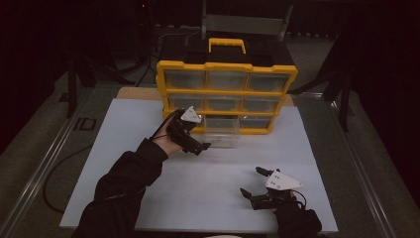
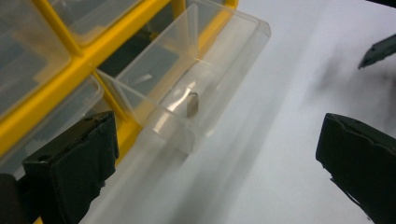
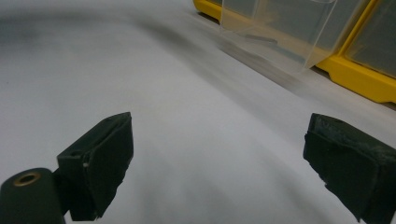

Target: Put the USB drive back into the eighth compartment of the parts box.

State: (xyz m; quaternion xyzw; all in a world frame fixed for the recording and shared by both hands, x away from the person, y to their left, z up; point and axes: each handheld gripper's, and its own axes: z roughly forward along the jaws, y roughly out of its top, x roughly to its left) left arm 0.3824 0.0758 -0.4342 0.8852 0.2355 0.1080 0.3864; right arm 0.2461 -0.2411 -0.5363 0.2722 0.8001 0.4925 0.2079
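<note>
Bottom-middle clear drawer [image 1: 222,133] of the yellow organizer [image 1: 227,94] is pulled out onto the white surface [image 1: 124,129], a small dark part [image 2: 192,103] lying near its front wall. Left tool [image 1: 202,147] sits just beside the drawer with jaws apart and empty; right tool [image 1: 253,182] is also spread, well apart near the front edge. Likely step is handling the drawer or part: approach square, close gently on the thin plastic; no readable labels or branding.

organizer [image 1: 227,66]: yellow | drawer [image 2: 196,79]: clear, pulled out | contents: unclear
</note>
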